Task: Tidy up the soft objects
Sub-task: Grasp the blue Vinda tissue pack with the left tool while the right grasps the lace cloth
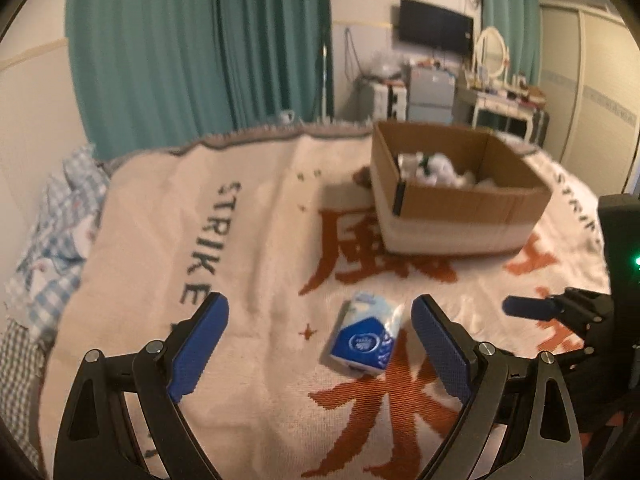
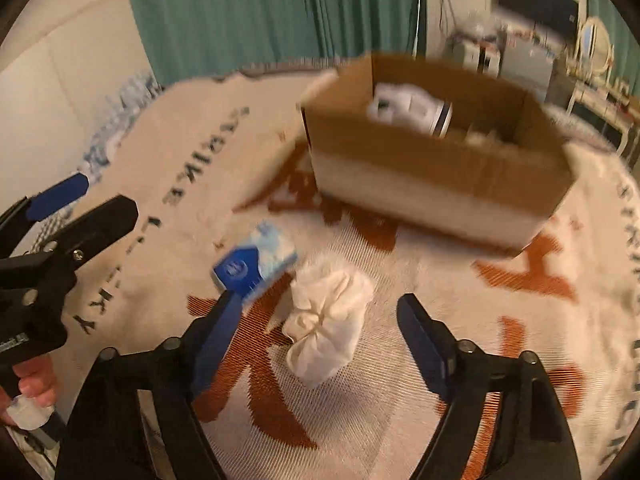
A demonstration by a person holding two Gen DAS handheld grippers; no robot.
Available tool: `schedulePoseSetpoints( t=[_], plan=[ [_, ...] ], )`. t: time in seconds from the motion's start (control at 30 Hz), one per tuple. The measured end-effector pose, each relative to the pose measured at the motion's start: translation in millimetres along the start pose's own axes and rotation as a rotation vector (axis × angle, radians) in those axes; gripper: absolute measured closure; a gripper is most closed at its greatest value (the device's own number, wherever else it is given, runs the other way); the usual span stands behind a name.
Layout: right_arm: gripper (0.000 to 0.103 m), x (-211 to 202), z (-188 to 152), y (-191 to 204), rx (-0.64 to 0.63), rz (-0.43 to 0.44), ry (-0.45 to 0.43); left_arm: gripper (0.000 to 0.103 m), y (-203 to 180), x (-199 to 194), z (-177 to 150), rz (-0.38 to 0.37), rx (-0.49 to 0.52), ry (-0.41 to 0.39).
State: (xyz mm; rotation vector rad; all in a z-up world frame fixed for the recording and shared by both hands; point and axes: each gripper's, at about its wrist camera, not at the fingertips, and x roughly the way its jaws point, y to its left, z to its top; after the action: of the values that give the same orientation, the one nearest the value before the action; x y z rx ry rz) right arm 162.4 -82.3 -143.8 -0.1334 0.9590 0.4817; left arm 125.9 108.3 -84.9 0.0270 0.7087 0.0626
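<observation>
L gripper open round tissue pack; R gripper open round cloth bundle; box at 1 o'clock.

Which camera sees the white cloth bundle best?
The right wrist view: the white cloth bundle lies whole on the blanket, between the open fingers of the right hand-held gripper. The left wrist view does not show it.

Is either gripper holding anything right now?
No. The left gripper is open around the tissue pack; the right gripper is open over the white bundle. Neither is grasped.
</observation>
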Motion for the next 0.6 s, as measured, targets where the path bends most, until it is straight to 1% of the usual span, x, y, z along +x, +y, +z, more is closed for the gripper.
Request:
schedulePoseSetpoints(
  t=[0.07,0.1,0.13,0.17,0.2,0.23,0.3,0.43,0.57,0.6],
  plan=[
    [0.035,21.0,-3.7,-2.7,-0.002,0.009,0.034,0.009,-3.9,14.0,-4.2,-0.001,0.02,0.024],
    [0.04,28.9,-5.1,-3.7,-0.003,0.013,0.047,0.009,-6.2,21.5,-6.5,-0.003,0.035,0.038],
    [0.05,35.1,-6.4,-5.3,-0.004,0.009,0.057,0.009,-7.5,27.8,-8.4,-0.004,0.045,0.048],
    [0.055,38.3,-6.9,-7.0,-0.004,0.003,0.059,0.009,-9.2,34.4,-10.3,-0.006,0.056,0.06],
    [0.065,40.6,-8.0,-10.6,0.0,-0.006,0.05,0.009,-10.5,42.2,-12.5,-0.01,0.066,0.077],
    [0.073,40.8,-7.1,-13.7,0.007,-0.007,0.041,0.009,-12.0,48.4,-14.3,-0.015,0.072,0.093],
    [0.079,37.8,-5.1,-22.1,0.037,0.001,0.015,0.01,-14.8,59.0,-16.4,-0.023,0.07,0.125],
    [0.084,23.9,-0.2,-38.9,0.08,-0.051,-0.043,0.01,-23.4,77.2,-20.2,-0.092,0.062,0.177],
    [0.084,18.6,2.4,-52.1,0.118,-0.053,-0.064,0.011,-27.7,93.8,-23.6,-0.104,0.059,0.212],
    [0.084,17.1,1.4,-53.1,0.12,-0.055,-0.061,0.014,-28.1,96.5,-24.7,-0.108,0.057,0.219]
  ],
)
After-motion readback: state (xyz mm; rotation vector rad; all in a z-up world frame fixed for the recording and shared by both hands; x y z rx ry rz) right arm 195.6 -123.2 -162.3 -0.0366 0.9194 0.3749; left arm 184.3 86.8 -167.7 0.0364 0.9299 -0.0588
